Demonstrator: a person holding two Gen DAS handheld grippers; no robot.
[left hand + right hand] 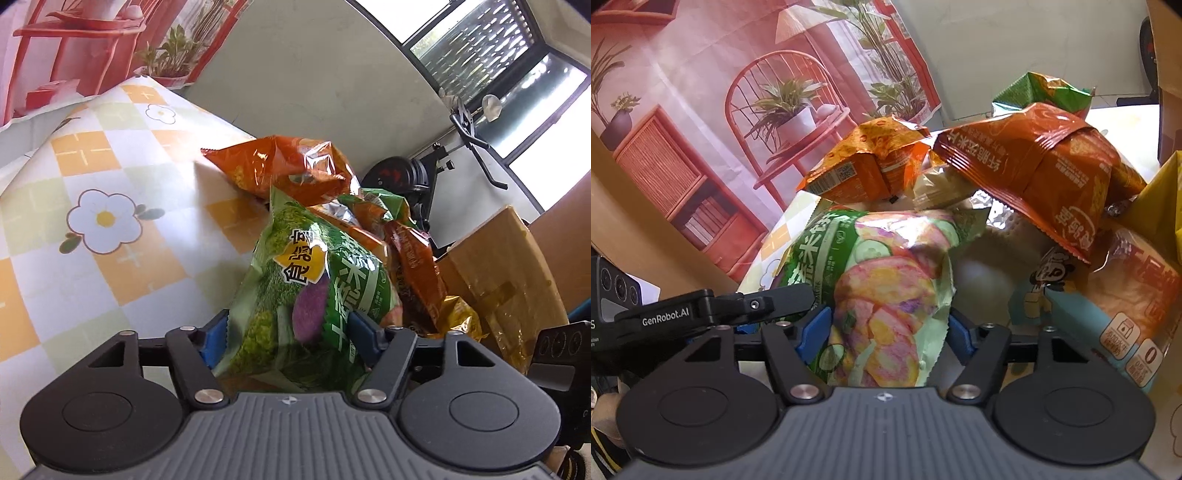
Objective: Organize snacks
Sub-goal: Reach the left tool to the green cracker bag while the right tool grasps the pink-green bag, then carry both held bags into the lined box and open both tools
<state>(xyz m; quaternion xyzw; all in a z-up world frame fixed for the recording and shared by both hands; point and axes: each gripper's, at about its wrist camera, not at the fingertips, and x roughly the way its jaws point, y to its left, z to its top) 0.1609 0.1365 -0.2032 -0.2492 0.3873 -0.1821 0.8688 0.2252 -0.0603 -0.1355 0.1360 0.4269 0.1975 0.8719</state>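
A green snack bag printed with broccoli and a purple slice sits between the blue pads of my left gripper, which is shut on its lower part. In the right wrist view, my right gripper is shut on a green snack bag showing pink and yellow slices. It looks like the same bag seen from the other side. A black finger of the left gripper reaches that bag's left edge. Orange bags lie piled behind it.
The flowered checked tablecloth lies to the left. A taped cardboard box stands at the right. More packets crowd the pile: a big orange bag, a small orange bag and a light blue bread packet. An exercise bike stands behind.
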